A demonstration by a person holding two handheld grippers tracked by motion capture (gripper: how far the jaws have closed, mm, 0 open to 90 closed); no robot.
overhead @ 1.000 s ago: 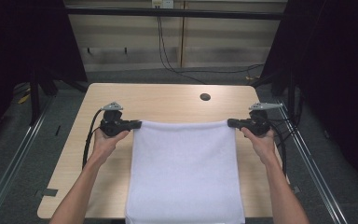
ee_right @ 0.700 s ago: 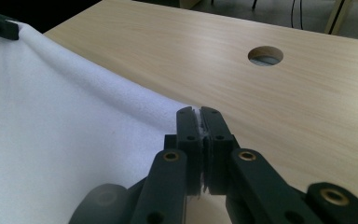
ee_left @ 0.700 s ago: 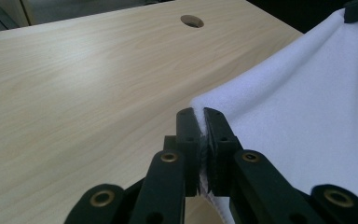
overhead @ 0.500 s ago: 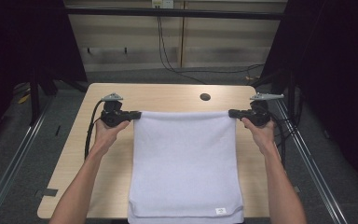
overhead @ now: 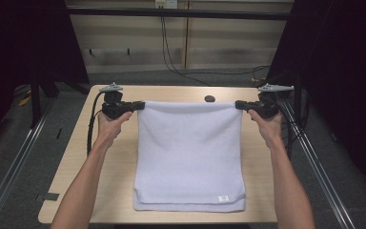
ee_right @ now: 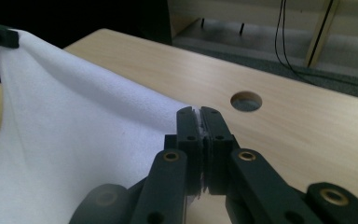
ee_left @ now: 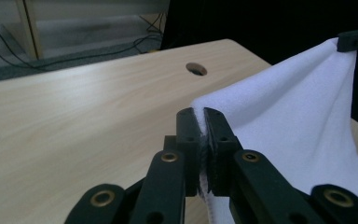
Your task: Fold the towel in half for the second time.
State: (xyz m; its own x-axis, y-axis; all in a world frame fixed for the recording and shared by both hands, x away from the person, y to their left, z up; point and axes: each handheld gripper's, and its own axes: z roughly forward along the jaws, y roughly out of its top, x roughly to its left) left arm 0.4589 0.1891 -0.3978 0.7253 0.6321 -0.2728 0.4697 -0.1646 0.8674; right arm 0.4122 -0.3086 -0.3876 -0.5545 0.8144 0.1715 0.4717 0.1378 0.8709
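A white towel (overhead: 190,148) hangs stretched between my two grippers above the wooden table (overhead: 76,157), its lower part folded under on the tabletop near the front edge. My left gripper (overhead: 139,105) is shut on the towel's upper left corner. My right gripper (overhead: 238,104) is shut on the upper right corner. In the left gripper view the jaws pinch the towel (ee_left: 279,116) edge, my left gripper (ee_left: 203,113) pointing along the top hem. In the right gripper view my right gripper (ee_right: 200,112) clamps the towel (ee_right: 74,140) corner the same way. A small label (overhead: 223,198) shows at the towel's lower right.
A round cable hole (overhead: 209,98) sits in the table near the far edge, just behind the towel's top hem. Metal rails (overhead: 14,167) run along both sides of the table. Black cables (overhead: 91,129) trail from the left gripper.
Both grippers have risen and moved toward the far edge with the towel's top hem. The towel's near end has slid onto the table, showing its folded bottom and label.
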